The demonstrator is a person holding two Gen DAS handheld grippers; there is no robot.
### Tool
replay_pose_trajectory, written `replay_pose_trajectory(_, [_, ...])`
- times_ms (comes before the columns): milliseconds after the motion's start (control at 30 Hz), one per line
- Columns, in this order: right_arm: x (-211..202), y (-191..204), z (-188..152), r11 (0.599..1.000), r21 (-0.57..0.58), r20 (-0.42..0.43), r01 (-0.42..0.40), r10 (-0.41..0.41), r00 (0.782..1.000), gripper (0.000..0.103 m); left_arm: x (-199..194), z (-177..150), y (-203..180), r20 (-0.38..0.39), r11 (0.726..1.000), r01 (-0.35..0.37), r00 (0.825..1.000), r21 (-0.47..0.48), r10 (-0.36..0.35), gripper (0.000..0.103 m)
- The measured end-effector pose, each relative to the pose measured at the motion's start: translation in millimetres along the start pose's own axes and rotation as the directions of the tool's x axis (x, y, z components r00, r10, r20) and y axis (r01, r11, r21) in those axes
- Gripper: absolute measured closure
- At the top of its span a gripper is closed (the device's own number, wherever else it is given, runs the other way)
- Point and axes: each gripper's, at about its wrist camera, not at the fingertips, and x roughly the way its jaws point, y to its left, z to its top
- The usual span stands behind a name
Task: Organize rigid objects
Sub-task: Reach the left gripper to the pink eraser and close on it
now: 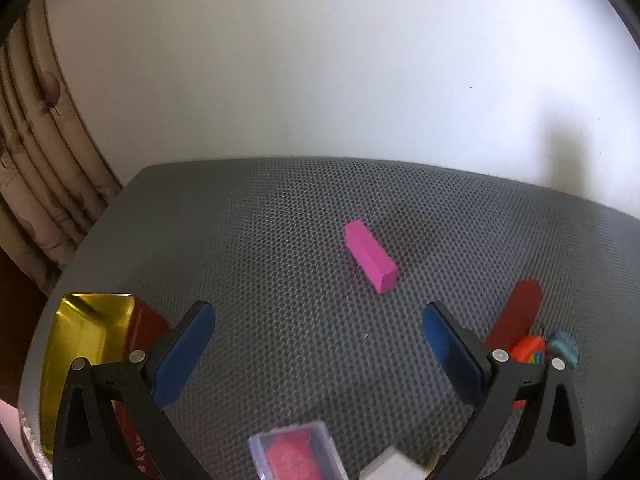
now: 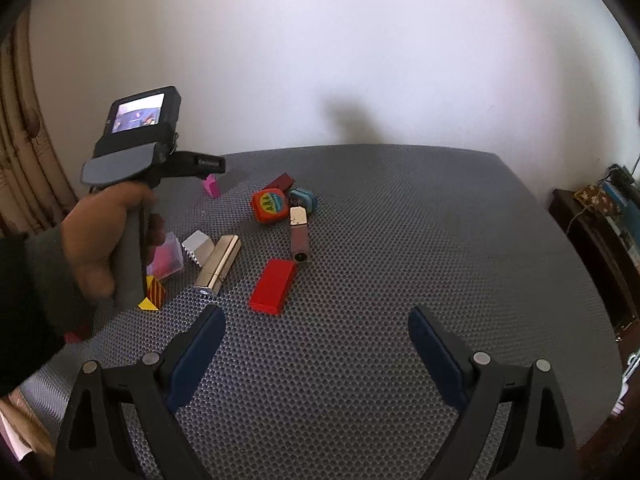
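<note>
Left wrist, progress: gold tray [image 1: 80, 344] at 8 o'clock looks bare; pink block [image 1: 370, 255] lies loose on the grey mat [image 1: 280, 208], toward 1 o'clock of the spread, unloaded left gripper [image 1: 319, 344].

Right wrist, progress: red block [image 2: 273, 286], tape measure [image 2: 269, 204], gold bar [image 2: 219, 260] lie scattered at 11 o'clock; sorting seems barely begun.

Right gripper [image 2: 316, 354]: splayed wide, grasping nothing.

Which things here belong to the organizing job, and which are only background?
For the job: pink rectangular block, red rectangular block, orange round tape measure, gold-lined open tin, clear plastic case.

Only background: beige patterned curtain, white wall, dark side cabinet.
</note>
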Motion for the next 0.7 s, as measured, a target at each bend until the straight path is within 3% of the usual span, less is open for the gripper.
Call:
replay_pose_trajectory(167, [3.5, -9.9, -3.4, 1.0, 0.014, 0.007, -0.023, 0.023, 1.0, 0.008, 21.0, 19.3, 8.3, -0.025, 0.998, 0.059, 0.998, -0.023, -0.06, 0.0])
replay_pose_trajectory(267, [6.3, -17.4, -7.8, 0.998, 0.042, 0.005, -0.043, 0.043, 0.999, 0.008, 41.1, 28.5, 13.5, -0.097, 0.994, 0.088, 0.991, -0.072, -0.095, 0.001])
replay_pose_trajectory(400, [13.2, -27.3, -11.8, 0.996, 0.077, -0.004, -0.051, 0.052, 0.999, 0.008, 57.7, 30.7, 18.8, -0.158, 0.987, 0.099, 0.98, -0.126, -0.119, 0.01])
replay_pose_trajectory(667, [16.8, -43.9, -14.5, 0.988, 0.135, -0.015, -0.069, 0.072, 0.997, 0.008, 84.3, 38.3, 12.8, -0.199, 0.989, 0.081, 0.974, -0.127, -0.106, 0.021])
replay_pose_trajectory(700, [16.4, -44.3, -14.8, 0.988, 0.135, -0.015, -0.075, 0.077, 0.997, 0.008, 89.5, 38.5, 10.6, -0.219, 0.99, 0.074, 0.971, -0.124, -0.1, 0.033])
